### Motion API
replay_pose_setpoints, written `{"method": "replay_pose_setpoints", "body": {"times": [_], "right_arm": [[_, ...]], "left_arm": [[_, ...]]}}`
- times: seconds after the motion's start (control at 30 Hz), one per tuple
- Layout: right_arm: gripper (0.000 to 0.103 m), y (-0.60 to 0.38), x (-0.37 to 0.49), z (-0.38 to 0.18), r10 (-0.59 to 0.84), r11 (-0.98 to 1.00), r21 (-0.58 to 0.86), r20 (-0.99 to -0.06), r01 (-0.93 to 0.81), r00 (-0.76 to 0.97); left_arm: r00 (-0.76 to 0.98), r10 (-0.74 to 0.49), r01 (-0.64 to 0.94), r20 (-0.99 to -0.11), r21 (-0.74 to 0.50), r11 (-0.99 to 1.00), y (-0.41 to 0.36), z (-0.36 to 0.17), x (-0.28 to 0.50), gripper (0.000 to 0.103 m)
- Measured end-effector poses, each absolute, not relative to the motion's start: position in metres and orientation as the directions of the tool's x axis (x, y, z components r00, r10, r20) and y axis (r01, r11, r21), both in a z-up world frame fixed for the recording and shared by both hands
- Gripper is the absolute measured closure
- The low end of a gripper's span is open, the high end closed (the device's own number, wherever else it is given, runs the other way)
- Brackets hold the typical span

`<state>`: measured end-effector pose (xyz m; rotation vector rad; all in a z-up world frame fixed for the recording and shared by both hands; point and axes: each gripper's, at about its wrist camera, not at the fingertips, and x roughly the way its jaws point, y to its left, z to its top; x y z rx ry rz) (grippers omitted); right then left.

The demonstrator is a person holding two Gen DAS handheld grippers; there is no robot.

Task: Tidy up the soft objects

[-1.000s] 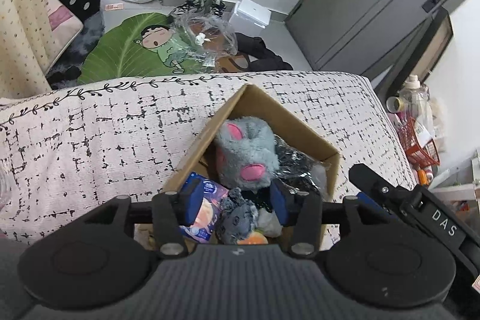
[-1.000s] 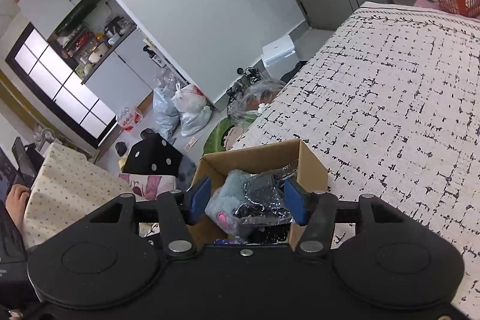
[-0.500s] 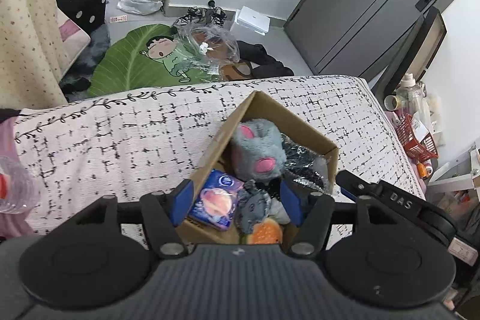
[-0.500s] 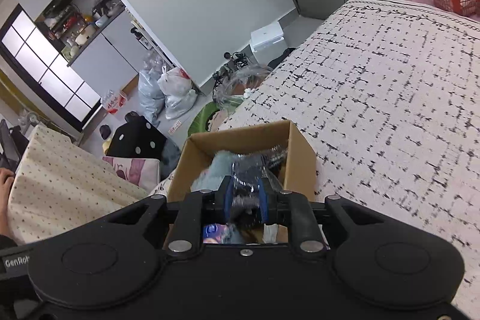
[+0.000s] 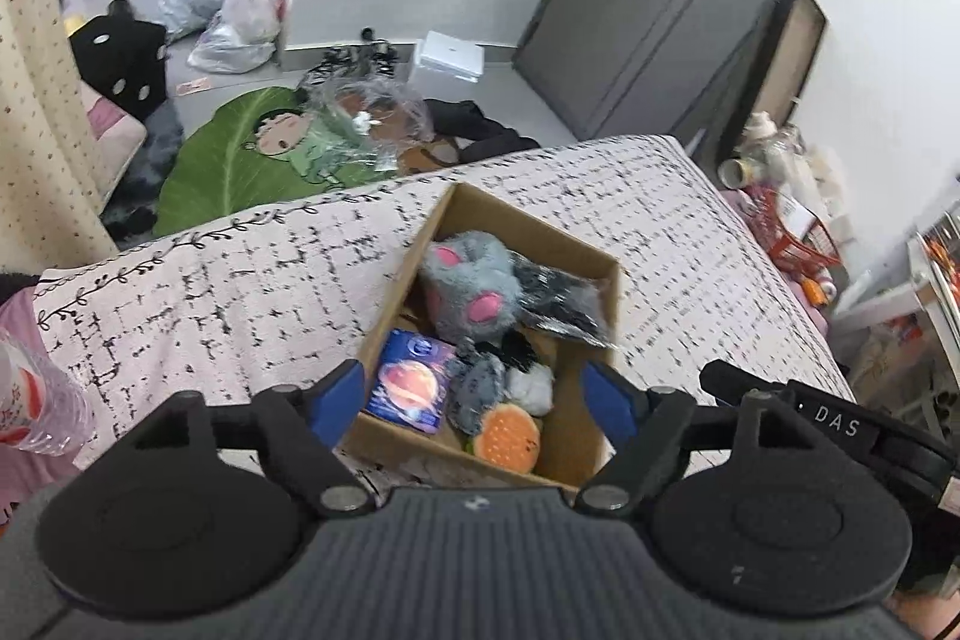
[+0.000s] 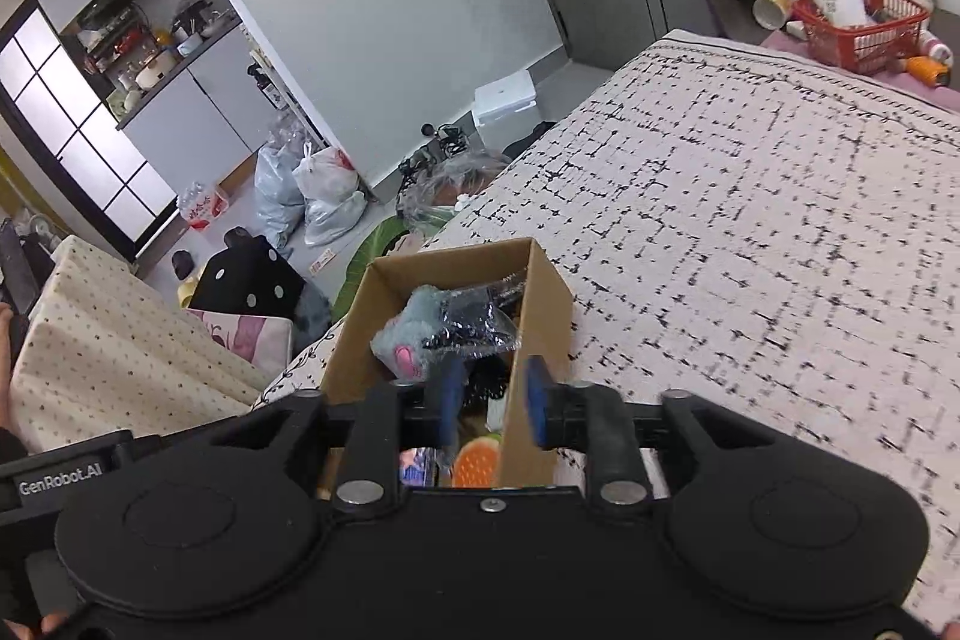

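- On the checked bedspread [image 5: 252, 280] sits the cardboard box [image 5: 591, 451], and we find the soft things already gathered inside it: a grey plush with pink ears [image 5: 471, 289], a black item in crinkly clear wrap [image 5: 561, 301], a small grey toy [image 5: 477, 388], a white ball of fluff [image 5: 531, 388], an orange burger-like cushion [image 5: 503, 441] and a purple planet-printed packet [image 5: 411, 391];
- from the right wrist view the same box [image 6: 543, 304] shows the plush [image 6: 405, 331] and the wrapped black item [image 6: 474, 325] riding near the top; the wrapped one lies against the right wall and pokes a little above the rim;
- we judge the task to be close to its end; nothing soft is seen loose on the bedspread in either view (though the cameras cover only part of the bed);
- our left gripper [image 5: 477, 400] hovers over the near edge of the box, its blue pads spread wide and holding nothing;
- our right gripper [image 6: 493, 400] straddles the right-hand wall of the box, one pad inside and one outside; the gap is narrow, but we cannot tell whether the pads press the cardboard or merely flank it;
- what seems left is to settle the contents or shift the box; clutter on the floor beyond (bags [image 5: 237, 19], a leaf-shaped mat [image 5: 228, 160]) looks no part of this job.
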<state>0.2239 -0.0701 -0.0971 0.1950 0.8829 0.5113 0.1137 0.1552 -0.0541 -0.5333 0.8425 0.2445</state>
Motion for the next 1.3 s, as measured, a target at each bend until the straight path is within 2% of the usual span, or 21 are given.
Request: {"method": "replay_pose_setpoints", "body": {"times": [0.07, 0.17, 0.3, 0.6, 1.13, 1.23, 1.3], "right_arm": [[0.048, -0.077, 0.217, -0.092, 0.487, 0.873, 0.353, -0.684, -0.337, 0.544], [0.044, -0.090, 0.206, -0.085, 0.467, 0.884, 0.335, -0.671, -0.327, 0.575], [0.025, -0.108, 0.191, -0.076, 0.440, 0.898, 0.322, -0.660, -0.300, 0.609], [0.000, -0.128, 0.157, -0.055, 0.399, 0.917, 0.274, -0.648, -0.291, 0.648], [0.000, -0.148, 0.103, -0.033, 0.331, 0.941, 0.183, -0.665, -0.283, 0.669], [0.000, -0.152, 0.097, -0.032, 0.331, 0.942, 0.192, -0.666, -0.274, 0.669], [0.000, -0.155, 0.094, -0.031, 0.325, 0.945, 0.195, -0.670, -0.264, 0.667]], "left_arm": [[0.645, -0.006, -0.386, -0.764, -0.333, 0.860, 0.148, -0.052, 0.111, 0.019], [0.636, 0.009, -0.367, -0.772, -0.292, 0.883, 0.137, -0.049, 0.106, 0.018], [0.637, 0.000, -0.329, -0.771, -0.272, 0.904, 0.127, -0.042, 0.096, 0.014], [0.650, 0.014, -0.267, -0.760, -0.212, 0.940, 0.104, -0.024, 0.074, 0.007], [0.669, 0.036, -0.217, -0.742, -0.149, 0.965, 0.077, 0.001, 0.031, 0.004], [0.675, -0.017, -0.187, -0.738, -0.194, 0.963, 0.075, 0.008, 0.024, 0.004], [0.680, 0.012, -0.174, -0.733, -0.146, 0.974, 0.067, 0.013, 0.019, 0.004]]}}
